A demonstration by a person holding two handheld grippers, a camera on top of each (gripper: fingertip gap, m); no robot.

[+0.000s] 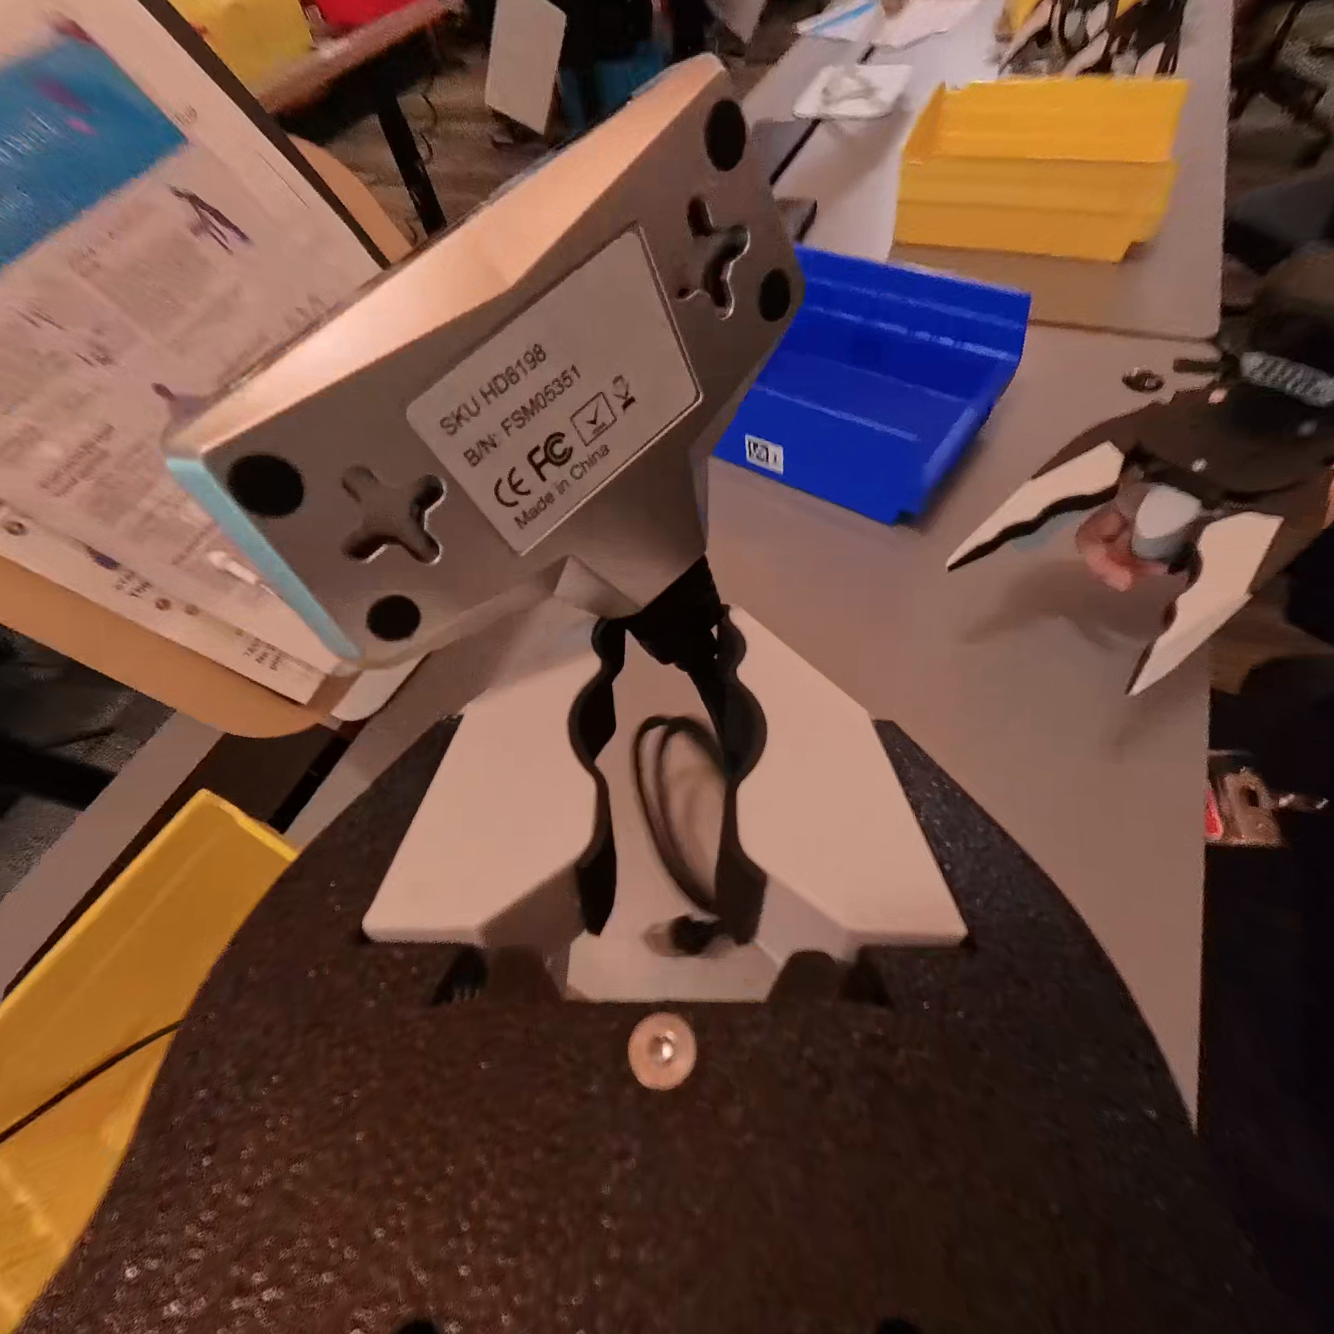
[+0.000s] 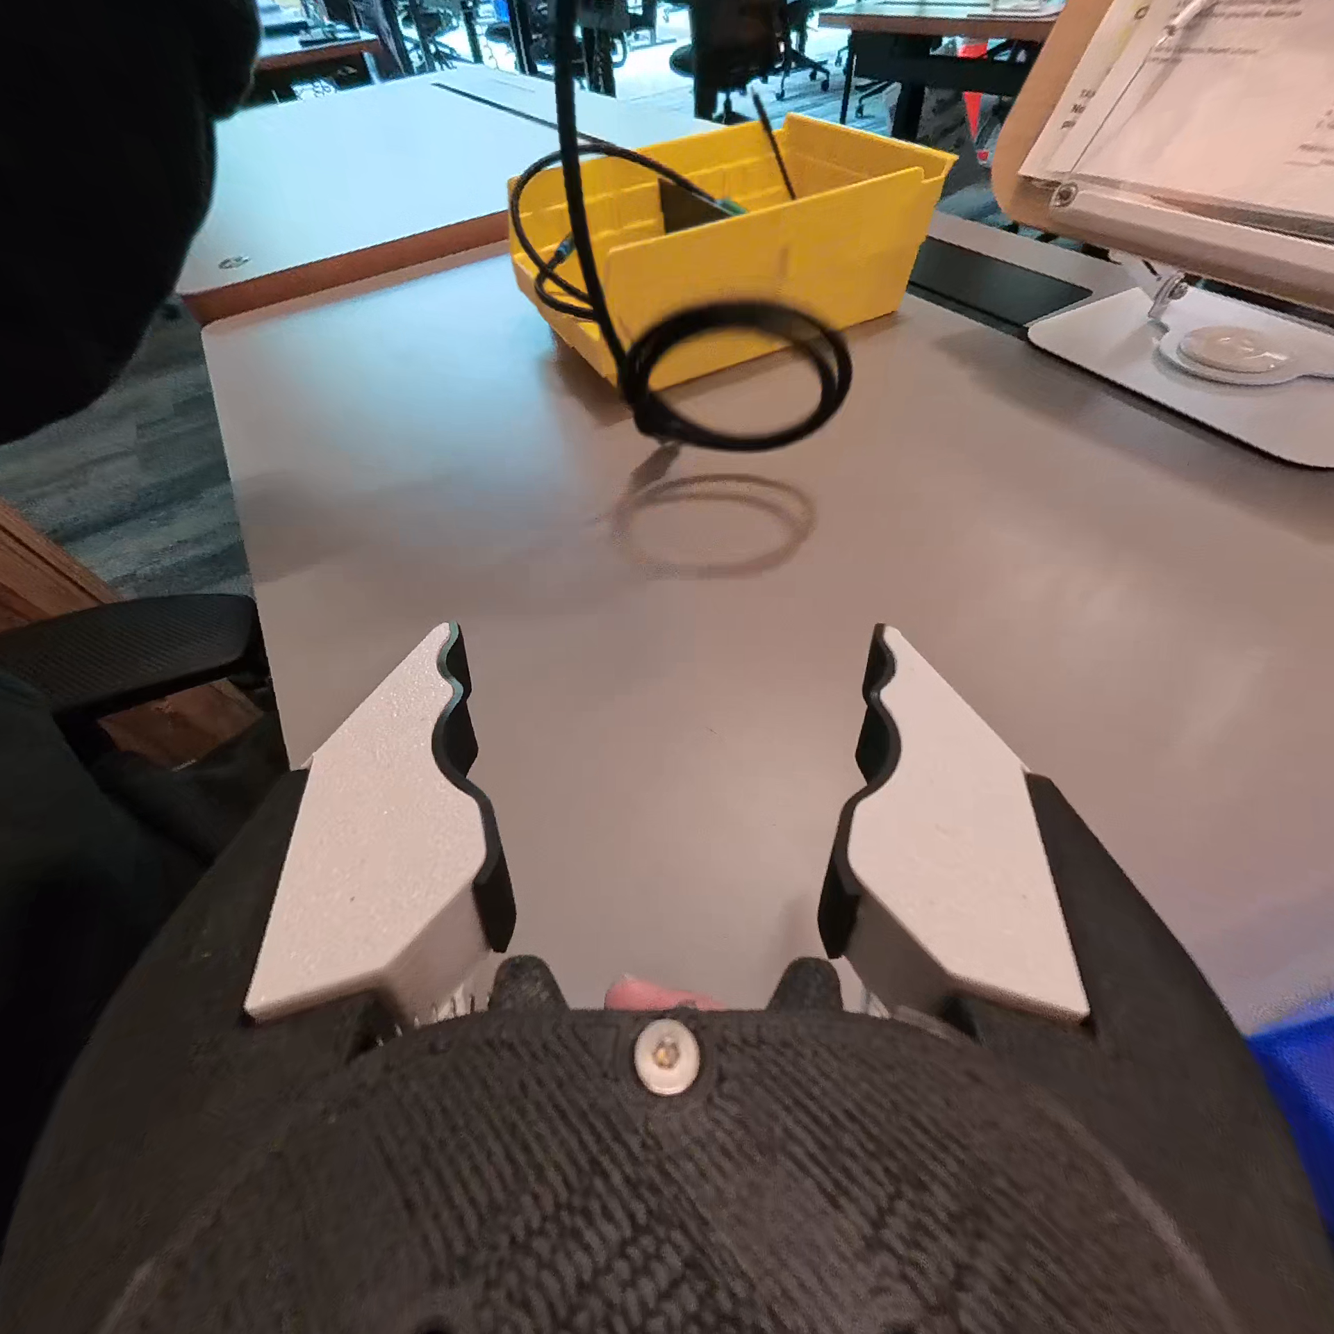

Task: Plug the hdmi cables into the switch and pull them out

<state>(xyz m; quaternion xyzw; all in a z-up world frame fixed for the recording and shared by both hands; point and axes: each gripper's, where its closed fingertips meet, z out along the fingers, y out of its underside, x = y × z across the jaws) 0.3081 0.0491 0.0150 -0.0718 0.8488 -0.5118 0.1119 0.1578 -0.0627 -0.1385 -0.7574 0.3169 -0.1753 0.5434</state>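
The switch (image 1: 505, 346) is a grey metal box, tilted in the air with its labelled underside toward the left wrist camera. My left gripper (image 1: 668, 635) is shut on its near edge, where a black plug and cable (image 1: 678, 794) come out between the fingers. In the right wrist view a black cable hangs from above, its coiled end (image 2: 736, 375) just over the grey table (image 2: 433, 505). My right gripper (image 2: 668, 650) is open and empty low over the table. It also shows open at the right of the left wrist view (image 1: 1043, 626).
A blue bin (image 1: 881, 375) and stacked yellow bins (image 1: 1039, 166) stand behind the switch. Another yellow bin (image 2: 758, 238) holding cables stands behind the hanging coil. A paper stand (image 2: 1191, 144) is at the right, a chair armrest (image 2: 123, 642) at the left.
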